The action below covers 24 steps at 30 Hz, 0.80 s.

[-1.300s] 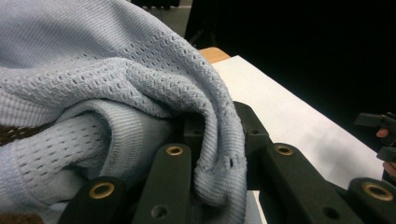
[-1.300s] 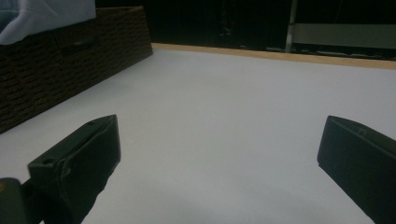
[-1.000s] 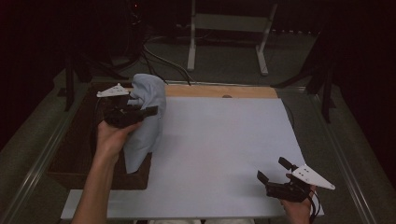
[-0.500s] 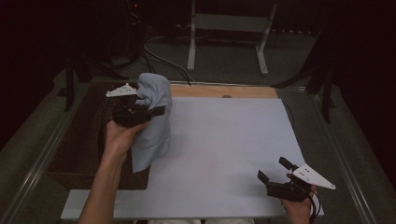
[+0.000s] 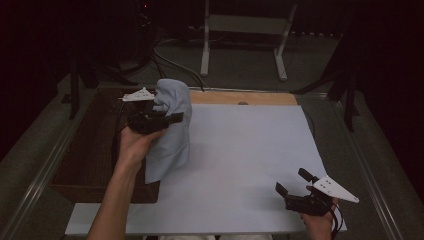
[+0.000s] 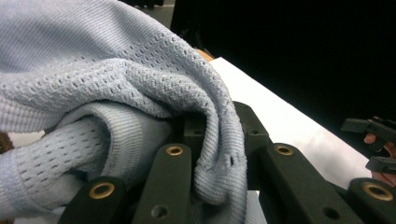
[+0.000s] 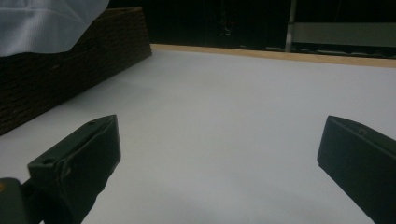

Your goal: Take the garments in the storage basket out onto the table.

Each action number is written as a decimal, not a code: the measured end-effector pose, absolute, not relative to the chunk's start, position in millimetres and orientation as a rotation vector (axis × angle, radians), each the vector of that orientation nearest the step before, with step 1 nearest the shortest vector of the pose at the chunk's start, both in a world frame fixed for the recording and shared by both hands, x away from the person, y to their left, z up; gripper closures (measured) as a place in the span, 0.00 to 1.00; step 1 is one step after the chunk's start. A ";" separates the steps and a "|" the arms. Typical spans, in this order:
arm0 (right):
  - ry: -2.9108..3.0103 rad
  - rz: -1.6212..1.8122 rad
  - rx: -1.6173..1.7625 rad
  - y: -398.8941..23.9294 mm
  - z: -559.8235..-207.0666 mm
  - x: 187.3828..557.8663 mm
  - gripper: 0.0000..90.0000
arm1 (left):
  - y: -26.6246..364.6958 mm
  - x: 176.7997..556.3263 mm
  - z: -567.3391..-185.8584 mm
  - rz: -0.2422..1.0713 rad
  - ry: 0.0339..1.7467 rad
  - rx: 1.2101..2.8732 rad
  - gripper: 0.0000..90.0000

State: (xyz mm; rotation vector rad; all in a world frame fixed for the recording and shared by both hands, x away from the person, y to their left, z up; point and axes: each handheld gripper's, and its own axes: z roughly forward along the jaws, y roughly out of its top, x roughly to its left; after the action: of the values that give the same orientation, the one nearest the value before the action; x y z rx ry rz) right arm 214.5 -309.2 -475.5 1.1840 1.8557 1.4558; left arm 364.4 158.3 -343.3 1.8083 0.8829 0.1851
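A: Left tongs (image 5: pixel 172 119)?
B: Clamped on the light blue cloth (image 5: pixel 172 130), which is held up beside the brown basket (image 5: pixel 90 150).
A: Right tongs (image 5: pixel 292 182)?
B: Spread wide, nothing gripped, well apart from the basket.

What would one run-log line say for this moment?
left gripper: shut on light blue knitted cloth, lifted beside dark woven basket | right gripper: open, empty, over white table sheet

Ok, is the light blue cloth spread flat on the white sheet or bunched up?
Bunched up. The left gripper is shut on the light blue cloth, which hangs in folds, its lower end drooping toward the white sheet.
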 end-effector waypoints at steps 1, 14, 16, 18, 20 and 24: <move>1.856 1.456 1.183 -309.2 -475.4 214.5 0.00 | 157.4 364.8 -343.2 0.185 0.881 1.809 0.89; 1.848 1.459 1.189 -310.9 -475.0 214.3 0.00 | 143.7 368.4 -348.4 0.162 0.869 1.815 0.89; 1.847 1.459 1.190 -311.1 -475.1 214.4 0.00 | 141.1 368.6 -348.5 0.161 0.862 1.814 0.89; 1.846 1.460 1.191 -311.3 -475.1 214.5 0.00 | 138.6 368.9 -348.6 0.164 0.859 1.820 0.89; 1.845 1.461 1.191 -311.5 -475.1 214.6 0.00 | 136.7 369.2 -348.8 0.164 0.858 1.820 0.89; 1.845 1.461 1.192 -311.9 -475.1 214.5 0.00 | 134.7 370.1 -350.0 0.160 0.854 1.810 0.89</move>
State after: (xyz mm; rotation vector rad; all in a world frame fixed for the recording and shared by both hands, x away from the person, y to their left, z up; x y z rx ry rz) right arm 214.5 -311.9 -475.1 1.1915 1.8452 1.4609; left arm 370.1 134.7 -350.0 1.8105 0.8542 0.1600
